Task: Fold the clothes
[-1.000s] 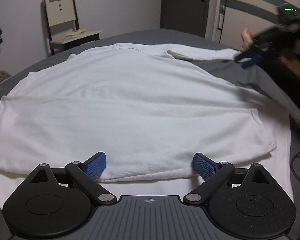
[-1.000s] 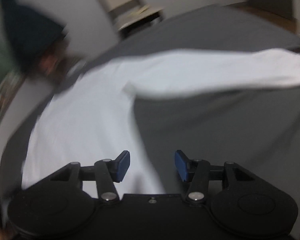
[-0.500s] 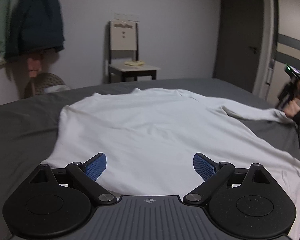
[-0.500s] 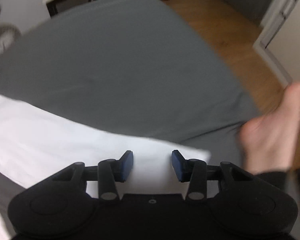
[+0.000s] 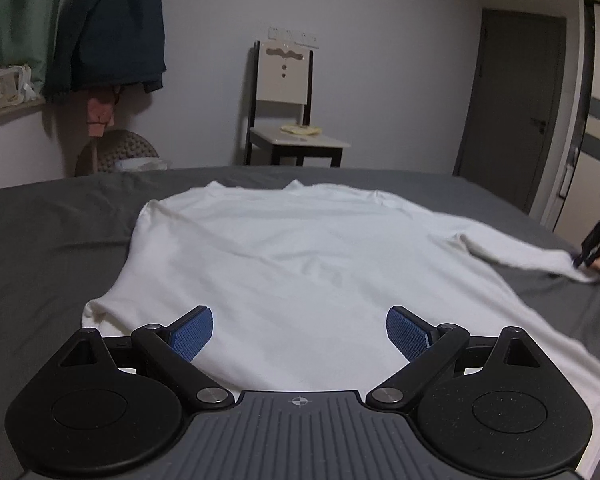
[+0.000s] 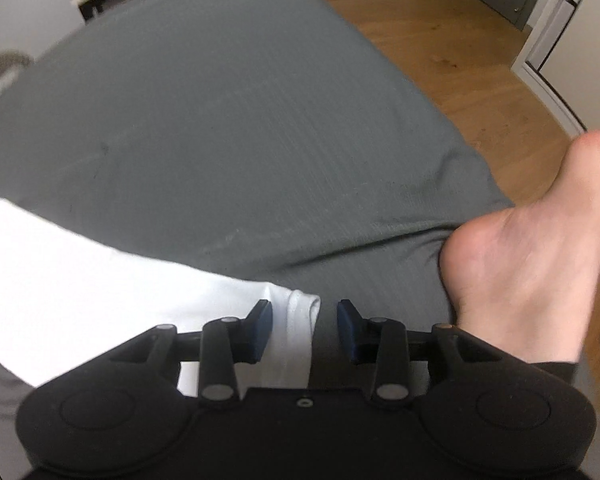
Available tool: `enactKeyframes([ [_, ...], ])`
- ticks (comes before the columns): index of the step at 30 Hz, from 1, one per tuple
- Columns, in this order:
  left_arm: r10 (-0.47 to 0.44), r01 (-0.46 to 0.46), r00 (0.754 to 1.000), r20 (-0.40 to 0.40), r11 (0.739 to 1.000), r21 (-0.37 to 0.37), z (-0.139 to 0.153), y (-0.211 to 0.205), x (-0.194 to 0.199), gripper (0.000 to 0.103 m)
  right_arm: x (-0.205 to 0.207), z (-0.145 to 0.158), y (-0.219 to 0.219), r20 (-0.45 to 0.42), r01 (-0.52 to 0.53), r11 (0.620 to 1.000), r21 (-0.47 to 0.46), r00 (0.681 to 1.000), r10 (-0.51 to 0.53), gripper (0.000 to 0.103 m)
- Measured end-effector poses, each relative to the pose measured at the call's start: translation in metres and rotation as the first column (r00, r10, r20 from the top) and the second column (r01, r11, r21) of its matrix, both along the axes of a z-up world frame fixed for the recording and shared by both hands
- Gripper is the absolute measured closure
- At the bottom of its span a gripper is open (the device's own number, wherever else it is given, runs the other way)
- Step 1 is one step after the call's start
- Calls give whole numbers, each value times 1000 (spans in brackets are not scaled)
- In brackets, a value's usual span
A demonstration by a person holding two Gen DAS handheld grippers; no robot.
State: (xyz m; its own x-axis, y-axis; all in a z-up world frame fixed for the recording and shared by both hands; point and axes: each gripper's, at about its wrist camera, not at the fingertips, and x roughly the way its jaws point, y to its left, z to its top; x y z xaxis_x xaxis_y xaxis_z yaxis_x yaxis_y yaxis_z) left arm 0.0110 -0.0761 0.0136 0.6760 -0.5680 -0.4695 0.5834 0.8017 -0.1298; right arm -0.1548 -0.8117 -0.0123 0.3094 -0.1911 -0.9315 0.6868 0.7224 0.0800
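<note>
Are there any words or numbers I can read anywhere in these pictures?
None can be read.
The left gripper body bears only a small crosshair mark, no letters.
The white shirt looks plain.
The pale plates on the wall above the chair show no writing.

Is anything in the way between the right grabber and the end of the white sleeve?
Nothing visible. The sleeve cuff already lies between the open jaws of the right gripper; only the grey bed sheet lies underneath.
</note>
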Motion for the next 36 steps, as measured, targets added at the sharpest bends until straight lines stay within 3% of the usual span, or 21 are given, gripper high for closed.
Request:
enactKeyframes([
  [2, 18, -18, 1000, 11, 1000, -11, 3, -2, -4, 8, -5, -6, -3, 31, 14, 1000, 9, 999, -14, 92],
  [7, 53, -53, 998, 23, 998, -23, 5, -2, -7, 8, -4, 6, 20, 38, -49, 996, -70, 998, 51, 96],
  [9, 68, -68, 997, 31, 998, -16, 6, 0, -6, 8, -5, 25, 34, 108, -17, 996, -91, 994, 27, 96],
  [11, 83, -82, 996, 28, 996, -20, 6, 4, -4, 8, -6, 61, 61, 249, -12, 995, -100, 968, 37, 96],
  [14, 124, -123, 992, 16, 992, -35, 7, 11, 1, 8, -4, 115, 111, 449, -30, 994, -102, 890, 73, 96],
  [17, 161, -162, 987, -22, 981, -110, 10, 25, 8, 8, 18, 166, 191, 598, -163, 981, -102, 778, 191, 96],
  [20, 173, -189, 981, -85, 953, -237, 14, 46, 16, 5, 39, 182, 300, 643, -367, 919, -143, 672, 369, 96],
  [21, 182, -201, 979, -97, 943, -264, 15, 53, 18, 0, 46, 187, 337, 655, -431, 888, -160, 627, 422, 96],
  [23, 200, -227, 973, -117, 922, -312, 16, 67, 22, 0, 60, 196, 409, 674, -549, 813, -195, 527, 518, 96],
  [27, 256, -280, 960, -115, 890, -359, 16, 91, 30, 0, 72, 134, 520, 636, -705, 698, -129, 481, 603, 96],
  [29, 266, -293, 956, -122, 882, -369, 15, 98, 36, 0, 76, 92, 564, 577, -752, 652, -97, 491, 653, 96],
  [31, 262, -293, 956, -133, 882, -370, 13, 100, 42, 0, 76, 56, 598, 535, -777, 625, -73, 498, 682, 96],
  [36, 222, -265, 962, -158, 899, -348, 10, 96, 55, 0, 63, 26, 636, 496, -797, 604, -12, 520, 695, 100],
])
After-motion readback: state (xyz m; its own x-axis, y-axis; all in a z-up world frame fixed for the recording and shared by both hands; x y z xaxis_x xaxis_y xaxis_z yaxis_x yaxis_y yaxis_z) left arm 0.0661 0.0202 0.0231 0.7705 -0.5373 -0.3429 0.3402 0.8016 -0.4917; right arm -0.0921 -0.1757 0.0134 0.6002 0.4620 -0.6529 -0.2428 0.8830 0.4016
